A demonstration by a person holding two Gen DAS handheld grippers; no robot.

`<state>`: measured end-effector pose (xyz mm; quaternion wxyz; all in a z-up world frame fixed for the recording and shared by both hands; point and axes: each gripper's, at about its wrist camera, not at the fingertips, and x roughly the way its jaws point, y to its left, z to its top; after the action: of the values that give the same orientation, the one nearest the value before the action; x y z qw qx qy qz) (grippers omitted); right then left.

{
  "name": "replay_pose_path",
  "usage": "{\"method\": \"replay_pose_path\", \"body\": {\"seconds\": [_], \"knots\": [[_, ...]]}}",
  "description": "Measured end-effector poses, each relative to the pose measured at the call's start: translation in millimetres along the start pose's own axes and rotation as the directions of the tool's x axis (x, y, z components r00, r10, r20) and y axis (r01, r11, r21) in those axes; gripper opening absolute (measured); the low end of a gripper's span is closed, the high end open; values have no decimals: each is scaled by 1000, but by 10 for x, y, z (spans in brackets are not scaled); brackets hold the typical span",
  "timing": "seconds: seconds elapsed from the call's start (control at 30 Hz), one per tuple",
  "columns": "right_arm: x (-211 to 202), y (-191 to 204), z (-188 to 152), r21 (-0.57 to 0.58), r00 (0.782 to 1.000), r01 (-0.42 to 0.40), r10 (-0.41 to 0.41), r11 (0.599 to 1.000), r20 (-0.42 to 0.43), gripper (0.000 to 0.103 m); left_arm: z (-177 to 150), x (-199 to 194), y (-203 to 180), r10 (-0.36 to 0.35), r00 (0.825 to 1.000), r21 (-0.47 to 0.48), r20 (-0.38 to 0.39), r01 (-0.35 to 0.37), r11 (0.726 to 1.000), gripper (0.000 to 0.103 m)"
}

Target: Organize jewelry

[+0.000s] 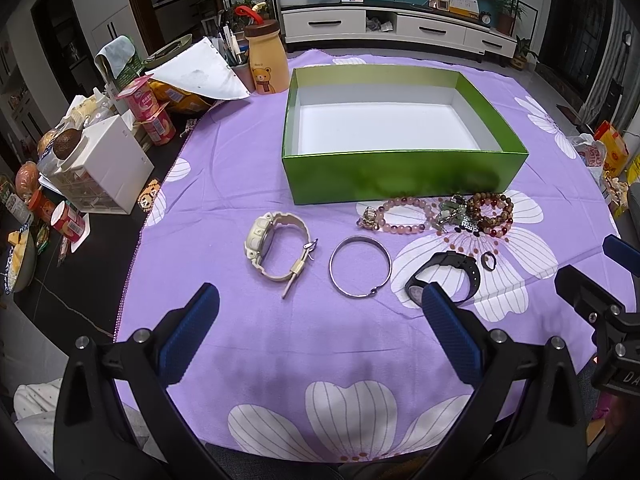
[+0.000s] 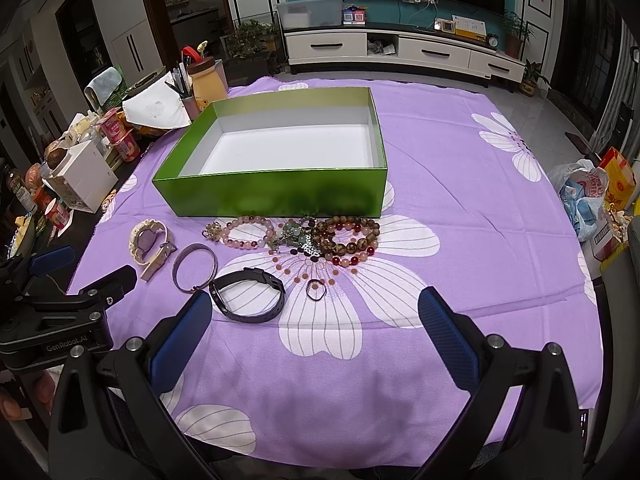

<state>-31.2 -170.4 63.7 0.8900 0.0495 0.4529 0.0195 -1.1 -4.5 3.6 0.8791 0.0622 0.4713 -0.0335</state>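
We hold both grippers low over the near edge of the tabletop, which is draped in a purple cloth with white flower prints (image 1: 248,168). The left gripper (image 1: 320,322) has its jaws spread wide and empty, and so does the right gripper (image 2: 316,326); neither touches anything.

The open green cardboard box with a white inside (image 1: 400,178) stands in the middle of the cloth, and we see nothing in it. All the jewelry lies on the cloth in front of its near wall. From left to right we make out a cream plastic wristwatch lying on its side (image 1: 276,246), a thin silver metal bangle (image 1: 360,266), a black rubber fitness band (image 2: 248,294), and a small dark ring (image 2: 316,290). In the left wrist view the blue pad of our left gripper covers part of the black band.

Just beside the box wall sits a pink beaded bracelet (image 2: 246,234) with a small gold charm at its left end, touching a tangled heap of brown and red beaded bracelets (image 2: 352,238). Greenish pieces lie in that heap, but we cannot tell how many strands it holds.

Snack cups and a white plastic drawer unit (image 1: 108,168) crowd the left edge, partly cut off.
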Motion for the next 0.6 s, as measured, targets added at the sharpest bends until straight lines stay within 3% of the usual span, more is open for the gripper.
{"method": "replay_pose_path", "body": {"seconds": [0.6], "knots": [[4, -2, -2, -1, 1000, -1, 1, 1000, -2, 102, -5, -4, -5, -7, 1000, 0, 0, 7, 1000, 101]]}}
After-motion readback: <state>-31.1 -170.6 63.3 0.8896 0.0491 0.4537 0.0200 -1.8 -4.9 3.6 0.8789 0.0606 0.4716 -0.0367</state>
